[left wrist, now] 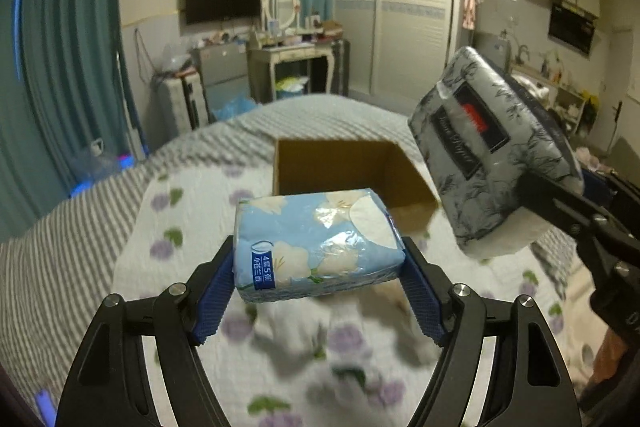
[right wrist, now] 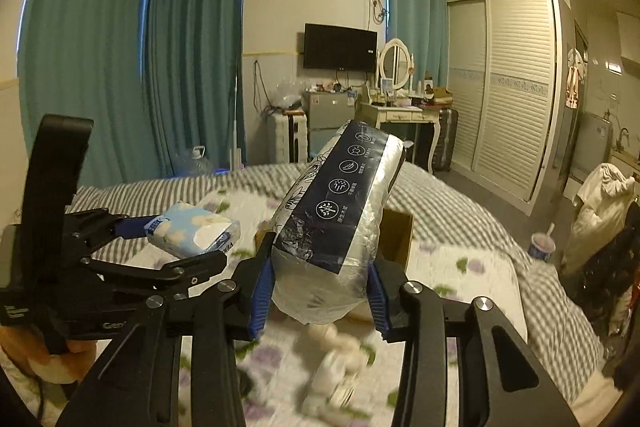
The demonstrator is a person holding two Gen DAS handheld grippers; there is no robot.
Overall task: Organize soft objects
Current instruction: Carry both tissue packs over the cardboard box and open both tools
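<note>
Bed, lower frame, serves as work surface. Open cardboard box, centre, apparently the destination, stands ahead of both tools. Grey tissue pack, right, is clamped aloft by the right gripper. Blue tissue pack, centre, sits pinched in the left gripper, raised for transfer.

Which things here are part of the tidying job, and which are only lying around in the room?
Part of the job:
- blue floral tissue pack, held by the left gripper
- grey patterned tissue pack, held by the right gripper
- open cardboard box on the bed

Just lying about:
- television
- dressing table
- water jug
</note>
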